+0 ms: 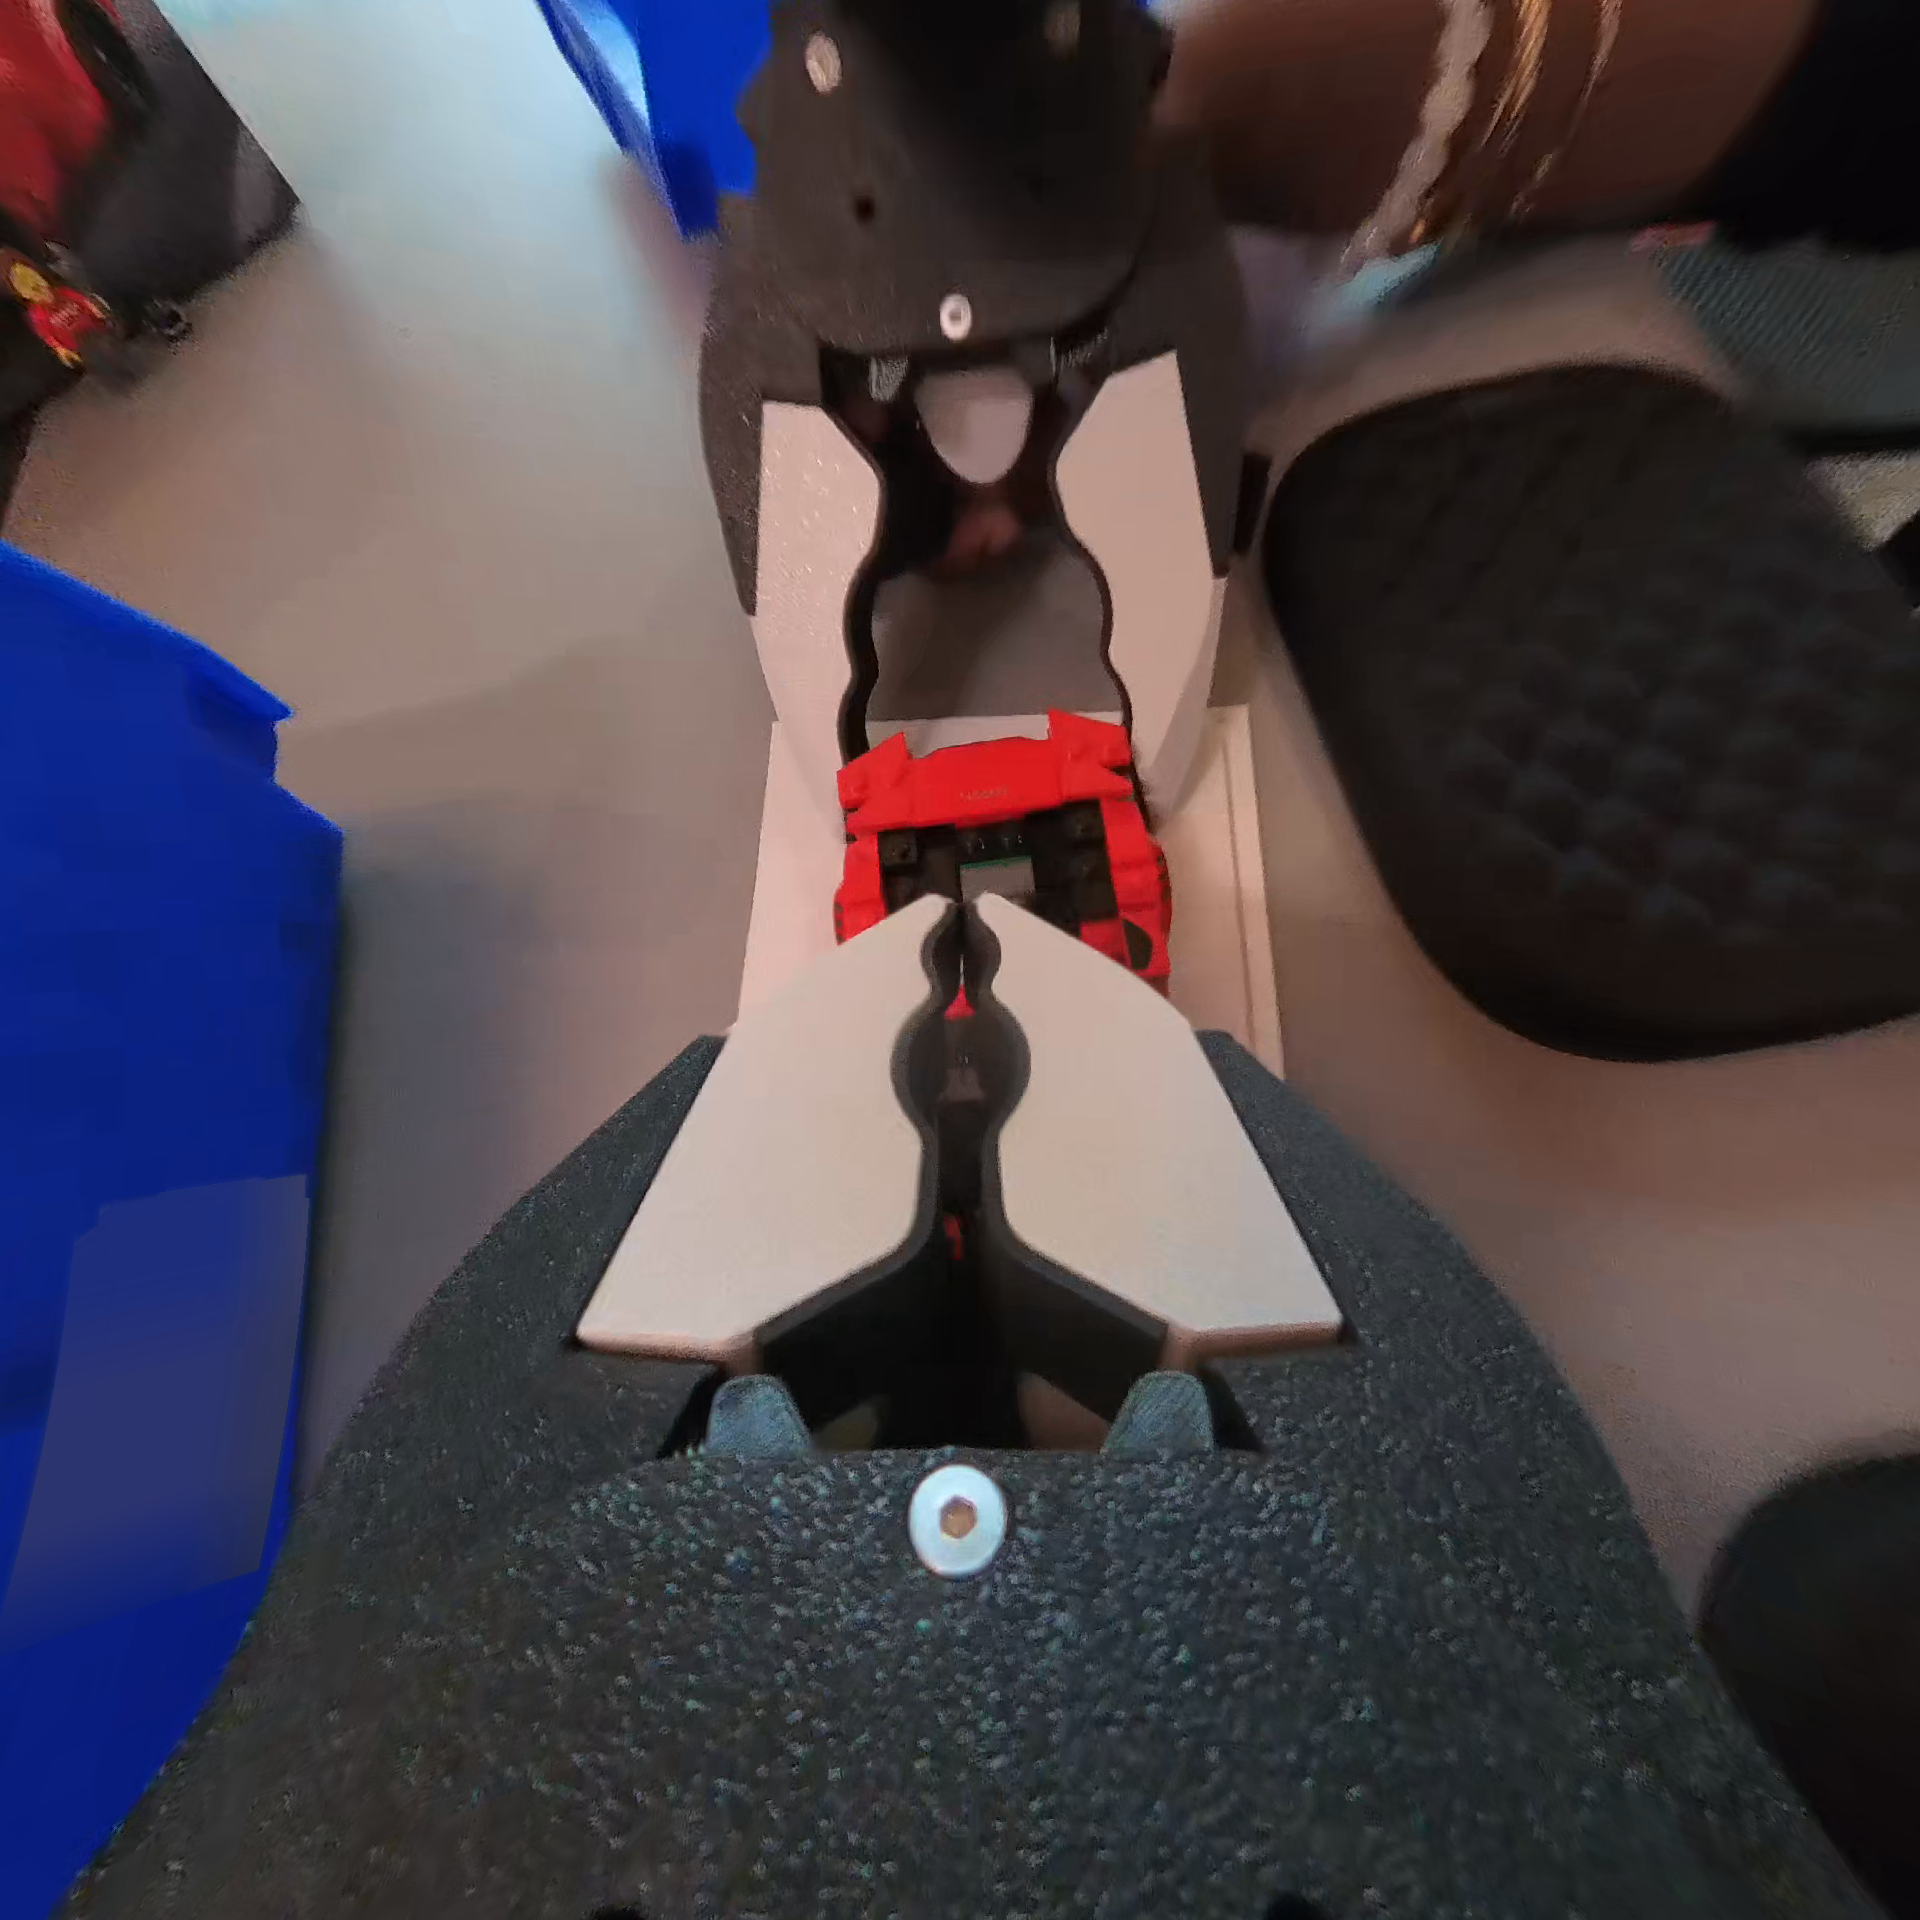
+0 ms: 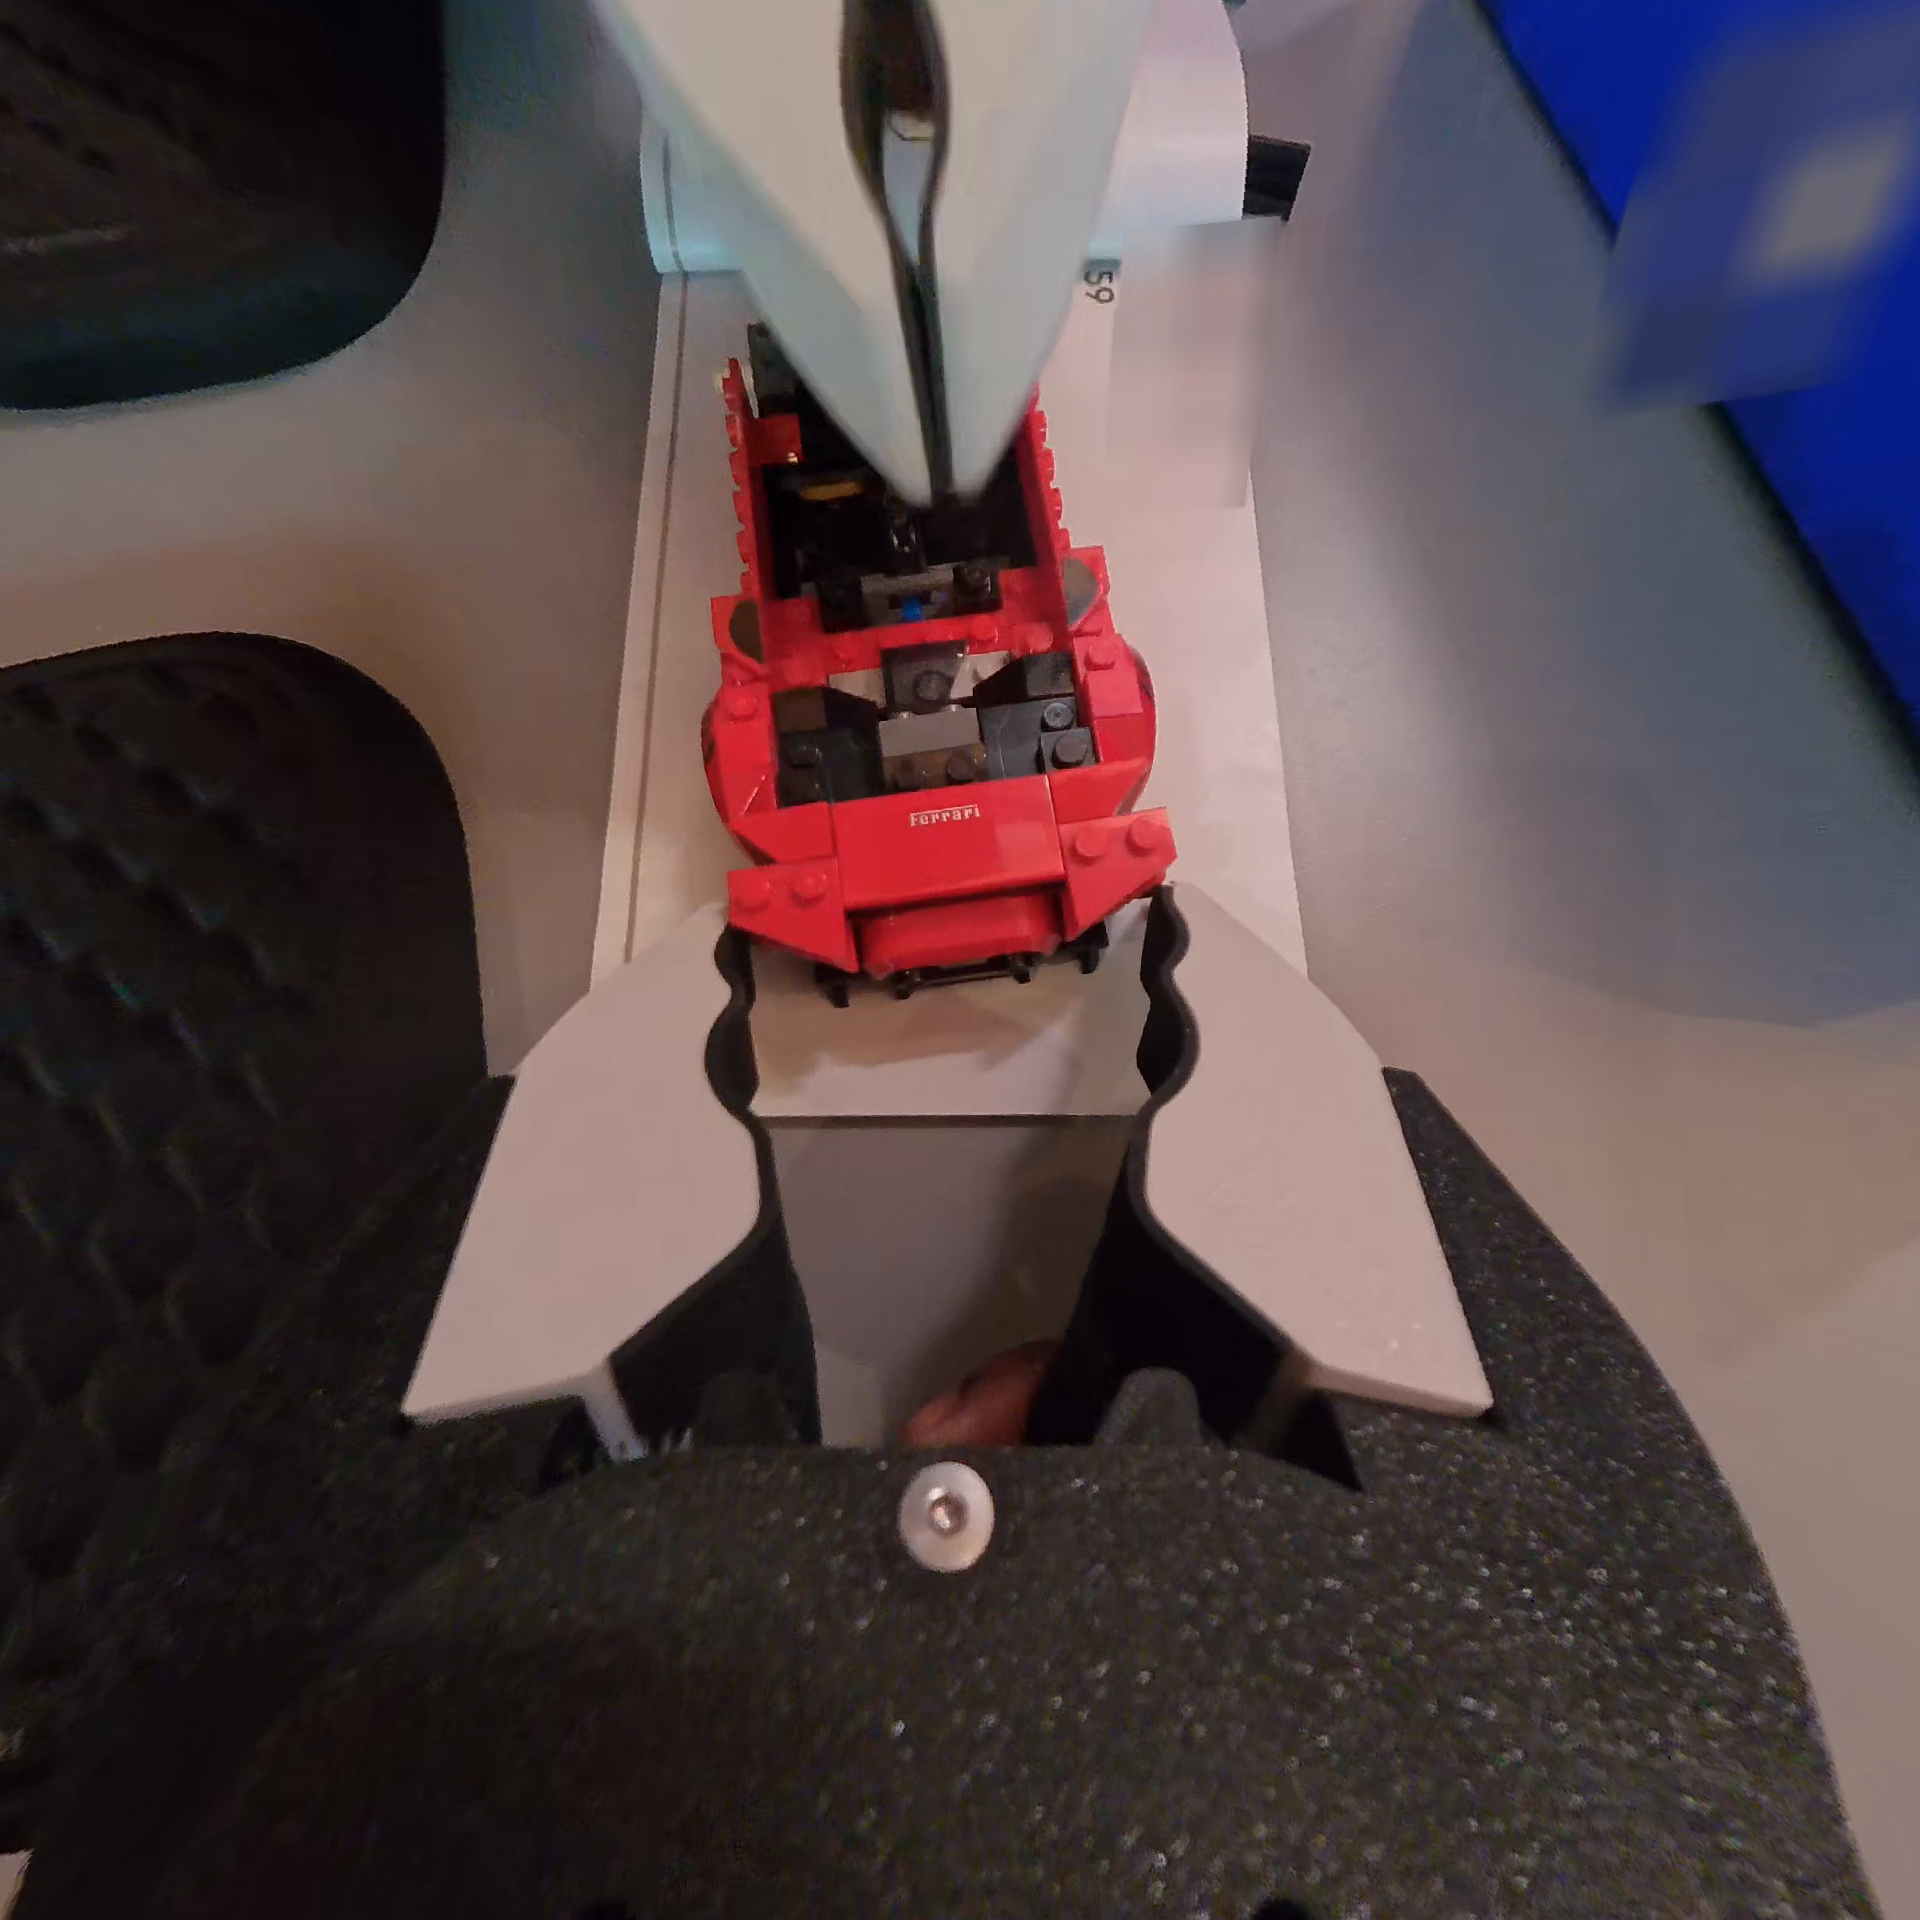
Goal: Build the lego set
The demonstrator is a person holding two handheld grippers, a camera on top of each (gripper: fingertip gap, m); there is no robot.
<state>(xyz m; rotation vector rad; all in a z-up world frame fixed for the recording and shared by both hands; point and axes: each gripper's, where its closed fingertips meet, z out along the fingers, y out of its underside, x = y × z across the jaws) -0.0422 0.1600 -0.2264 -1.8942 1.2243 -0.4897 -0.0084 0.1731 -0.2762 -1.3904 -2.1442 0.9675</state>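
The left gripper (image 1: pixel 961 914) is pinched narrow over the red lego car (image 2: pixel 925 748) — the right gripper (image 2: pixel 940 935) gapes wide at the car's tail.

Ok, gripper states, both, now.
Left gripper: shut, tips down in the red car; whether it pinches a piece cannot be told.
Right gripper: open, jaws either side of the car's end, holding nothing.
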